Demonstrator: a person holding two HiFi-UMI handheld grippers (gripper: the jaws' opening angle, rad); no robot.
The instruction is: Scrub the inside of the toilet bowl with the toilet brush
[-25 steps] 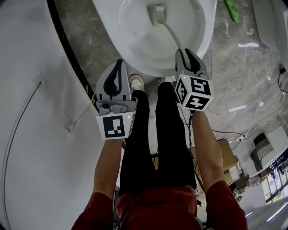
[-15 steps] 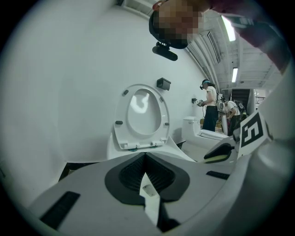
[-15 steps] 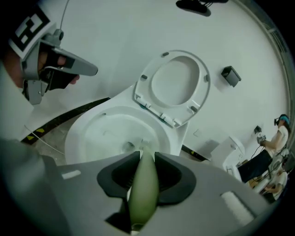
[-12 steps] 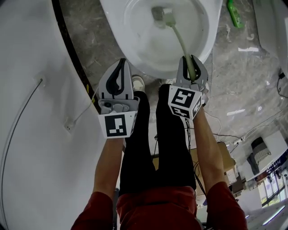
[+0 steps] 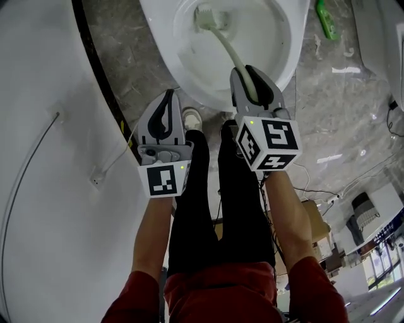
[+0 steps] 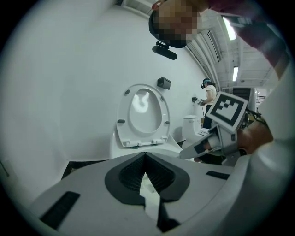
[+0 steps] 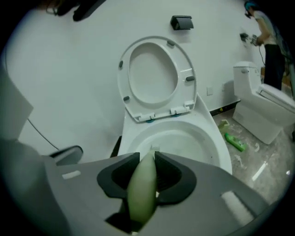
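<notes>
Brush handle (image 5: 228, 49), smooth pale green, in right tool (image 5: 251, 79); glossy bowl (image 5: 278, 38)

Bowl (image 5: 161, 38) wide open from above; seat + lid (image 7: 156, 76) stand up vs the wall (image 7: 69, 69), nothing over the opening. Inside, brush handle (image 5: 228, 47) cuts diag from right gripper (image 5: 250, 79) at near rim to far-left side, brush head (image 5: 203, 15) at the bowl's inner face; free room in bowl's right half. Left gripper (image 5: 166, 104), jaws together & empty, sits outside the bowl over the narrow floor strip (image 5: 126, 50) btw rim and wall, tight there, black skirting (image 5: 95, 69) alongside. Person's legs (image 5: 214, 202) + shoe (image 5: 191, 115) crowd the near rim. Right of bowl: open floor (image 5: 341, 94), only green bottle (image 5: 326, 16) + scraps; second toilet (image 7: 265, 108) well apart
</notes>
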